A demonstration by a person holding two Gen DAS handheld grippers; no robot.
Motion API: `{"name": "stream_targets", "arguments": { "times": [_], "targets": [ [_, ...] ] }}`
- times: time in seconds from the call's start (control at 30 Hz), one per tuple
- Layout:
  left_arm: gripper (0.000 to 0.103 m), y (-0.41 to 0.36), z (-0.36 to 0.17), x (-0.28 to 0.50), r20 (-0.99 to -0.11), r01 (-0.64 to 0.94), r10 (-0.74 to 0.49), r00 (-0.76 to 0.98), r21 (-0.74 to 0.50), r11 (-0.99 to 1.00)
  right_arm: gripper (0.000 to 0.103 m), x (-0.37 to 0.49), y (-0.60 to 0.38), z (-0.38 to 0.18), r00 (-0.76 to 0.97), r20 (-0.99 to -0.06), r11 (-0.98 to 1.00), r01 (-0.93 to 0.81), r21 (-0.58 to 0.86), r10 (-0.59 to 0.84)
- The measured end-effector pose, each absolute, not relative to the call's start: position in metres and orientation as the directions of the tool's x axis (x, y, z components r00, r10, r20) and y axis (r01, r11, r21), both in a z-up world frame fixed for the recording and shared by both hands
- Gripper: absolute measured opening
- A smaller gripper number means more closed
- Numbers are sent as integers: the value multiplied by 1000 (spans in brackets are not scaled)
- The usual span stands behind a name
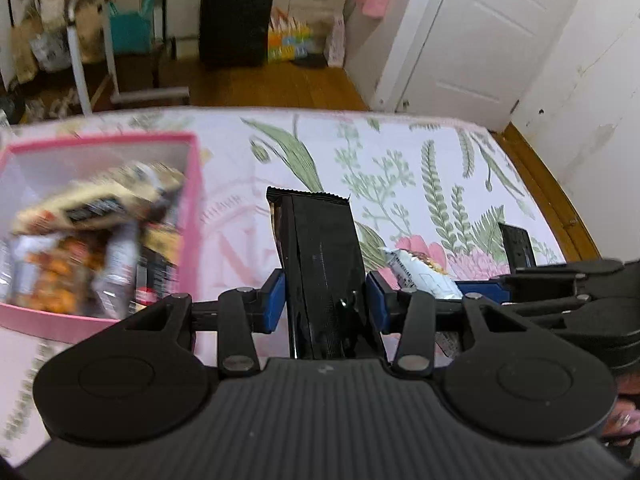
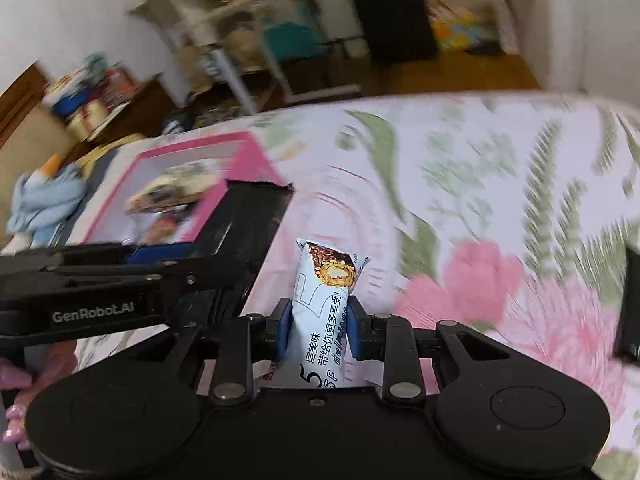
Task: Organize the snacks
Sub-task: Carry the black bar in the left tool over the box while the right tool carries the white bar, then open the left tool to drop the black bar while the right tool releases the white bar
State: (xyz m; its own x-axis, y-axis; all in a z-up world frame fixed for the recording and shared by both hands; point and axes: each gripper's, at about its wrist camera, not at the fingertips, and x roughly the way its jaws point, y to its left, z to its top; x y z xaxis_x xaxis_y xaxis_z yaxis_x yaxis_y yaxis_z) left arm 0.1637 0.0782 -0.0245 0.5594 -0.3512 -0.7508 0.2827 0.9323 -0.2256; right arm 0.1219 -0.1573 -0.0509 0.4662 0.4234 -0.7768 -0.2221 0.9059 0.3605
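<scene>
My left gripper (image 1: pixel 325 300) is shut on a black snack packet (image 1: pixel 320 256) and holds it above the floral bedsheet (image 1: pixel 400 152). A pink box (image 1: pixel 192 200) with several snacks stands to its left. My right gripper (image 2: pixel 318 330) is shut on a white snack bar wrapper (image 2: pixel 324 300) with a chocolate picture. In the right wrist view the left gripper (image 2: pixel 172 256) with the black packet (image 2: pixel 248 216) is at the left, in front of the pink box (image 2: pixel 248 148). In the left wrist view the white wrapper (image 1: pixel 420 272) and right gripper (image 1: pixel 480 286) show at the right.
Another black packet (image 1: pixel 518 244) lies on the sheet at the right, also at the right edge of the right wrist view (image 2: pixel 632 304). Beyond the bed are a wooden floor, a black suitcase (image 1: pixel 236 20), a white rack (image 1: pixel 80 72) and a white door (image 1: pixel 480 32).
</scene>
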Motion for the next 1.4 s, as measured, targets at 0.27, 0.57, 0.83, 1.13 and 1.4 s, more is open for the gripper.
{"name": "stream_targets", "arguments": {
  "times": [0.27,0.57,0.83,1.13,1.4],
  "targets": [
    [42,157,15,154,-698,101,-200,688,-181,978,32,128,-84,-9,435,-663,772,-515,372,609],
    [42,226,-22,179,-672,-276,99,734,-161,947,32,184,5,-36,405,-642,661,-719,217,651],
    [54,239,-54,201,-712,-371,173,680,-131,919,60,197,50,-59,440,-670,665,-739,108,598],
    [58,206,-26,169,-719,-238,53,693,-159,958,61,158,-28,-24,514,-585,742,-623,248,627],
    [59,143,6,130,-700,-76,-107,706,-225,971,61,98,-155,1,613,-598,856,-387,342,516]
  ]
}}
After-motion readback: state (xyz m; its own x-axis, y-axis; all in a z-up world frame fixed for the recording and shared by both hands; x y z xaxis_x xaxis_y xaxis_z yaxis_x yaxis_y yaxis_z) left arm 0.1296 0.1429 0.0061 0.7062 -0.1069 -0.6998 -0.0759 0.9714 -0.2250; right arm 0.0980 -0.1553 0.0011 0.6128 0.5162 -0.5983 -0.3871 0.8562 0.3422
